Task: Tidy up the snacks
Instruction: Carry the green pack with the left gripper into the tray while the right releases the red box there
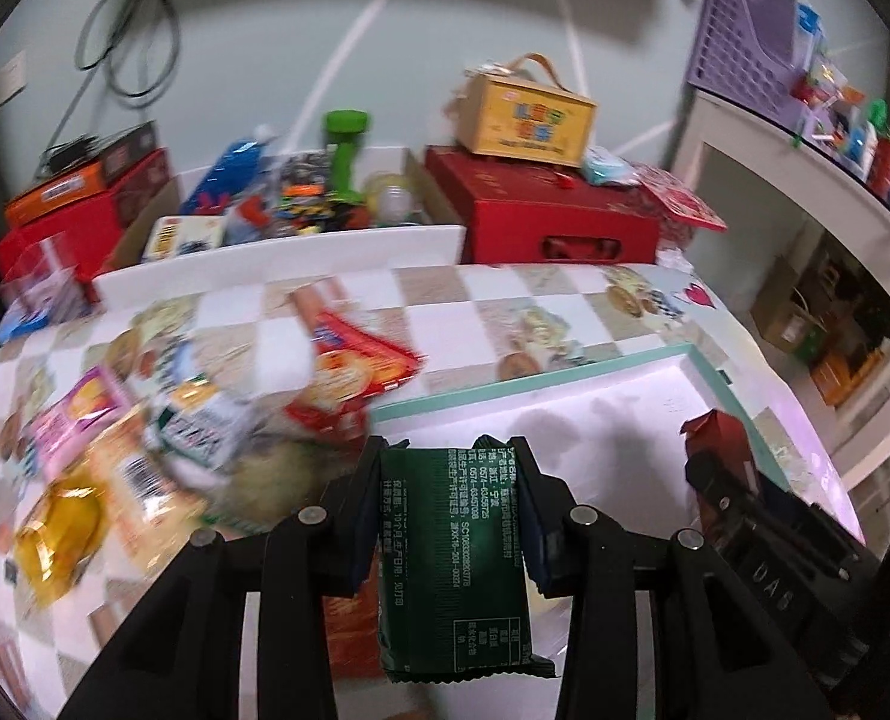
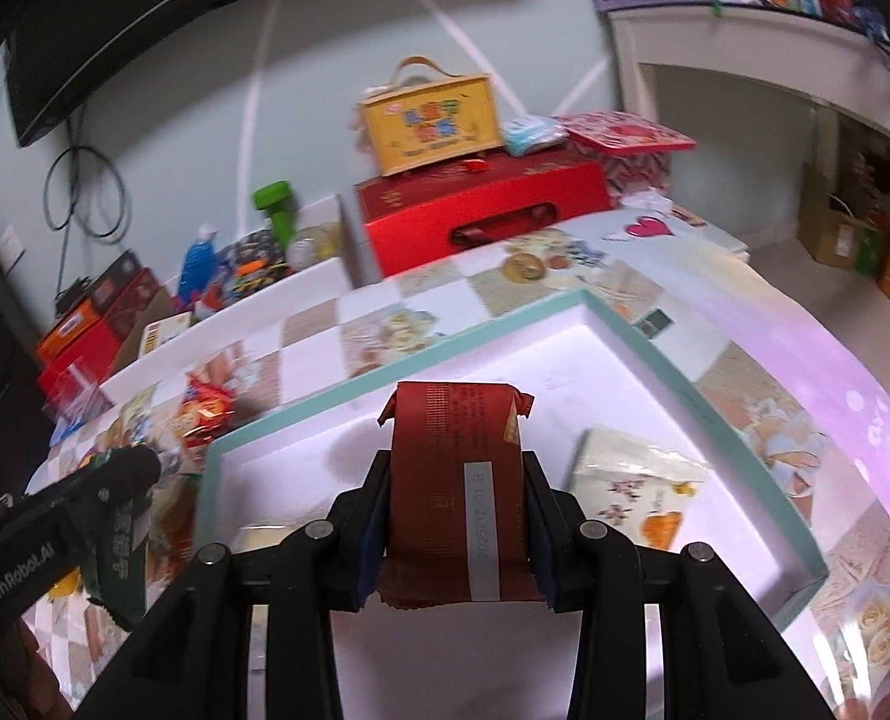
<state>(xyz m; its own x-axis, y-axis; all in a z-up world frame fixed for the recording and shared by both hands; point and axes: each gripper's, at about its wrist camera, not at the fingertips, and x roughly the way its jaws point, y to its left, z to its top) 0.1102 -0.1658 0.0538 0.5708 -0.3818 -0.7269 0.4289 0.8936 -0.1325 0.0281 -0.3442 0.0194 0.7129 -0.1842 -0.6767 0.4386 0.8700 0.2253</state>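
My left gripper (image 1: 452, 450) is shut on a dark green snack packet (image 1: 454, 564) and holds it over the near left edge of a teal-rimmed white tray (image 1: 535, 381). My right gripper (image 2: 455, 462) is shut on a dark red snack packet (image 2: 454, 492) above the same tray (image 2: 679, 378). The right gripper with its red packet shows at the right of the left wrist view (image 1: 721, 456). The left gripper with the green packet shows at the left of the right wrist view (image 2: 114, 480). A pale floral packet (image 2: 631, 492) lies in the tray.
A heap of loose snack packets (image 1: 204, 420) lies on the checked tablecloth left of the tray. At the back stand a white bin of items (image 1: 300, 240), a red gift box (image 1: 553, 210) with a yellow box (image 1: 529, 114) on top, and white shelving (image 1: 805, 168) at right.
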